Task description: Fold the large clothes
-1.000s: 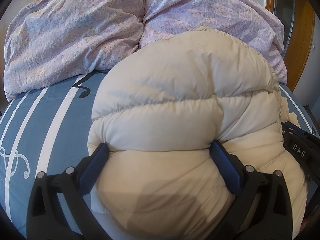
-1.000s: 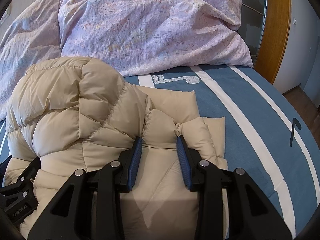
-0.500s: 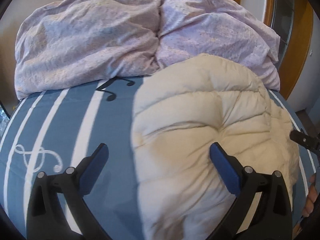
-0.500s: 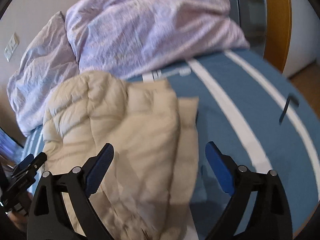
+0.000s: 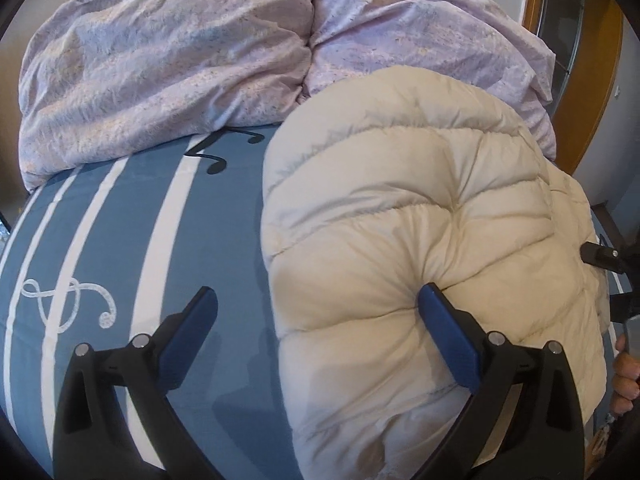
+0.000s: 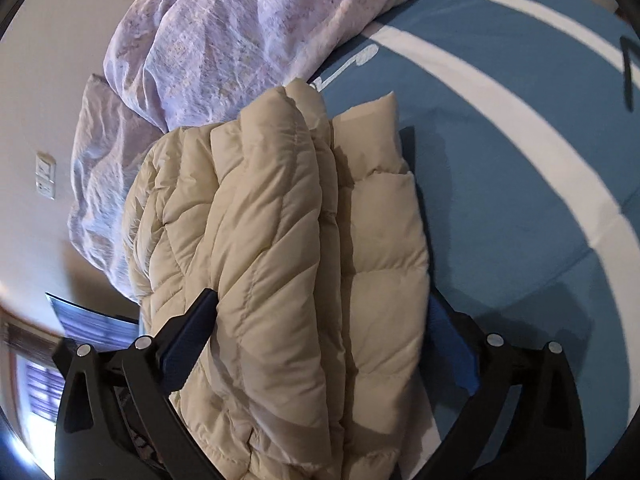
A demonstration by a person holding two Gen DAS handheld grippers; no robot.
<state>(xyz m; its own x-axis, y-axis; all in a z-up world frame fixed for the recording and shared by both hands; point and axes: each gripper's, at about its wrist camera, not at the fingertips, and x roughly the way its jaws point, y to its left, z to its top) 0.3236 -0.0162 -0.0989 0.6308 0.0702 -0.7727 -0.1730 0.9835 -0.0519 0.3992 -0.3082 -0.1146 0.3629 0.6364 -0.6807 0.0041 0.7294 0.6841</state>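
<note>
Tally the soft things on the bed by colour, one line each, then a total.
Beige: 1, the puffer jacket
Lilac: 2, the pillows
Blue with white stripes: 1, the bed cover
Total: 4

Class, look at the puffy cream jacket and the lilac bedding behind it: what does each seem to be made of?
Cream jacket: probably smooth synthetic shell over down-like filling; stitched channels bulge, with a faint sheen. Lilac bedding: likely matte woven cotton; finely crinkled, printed, no shine.
</note>
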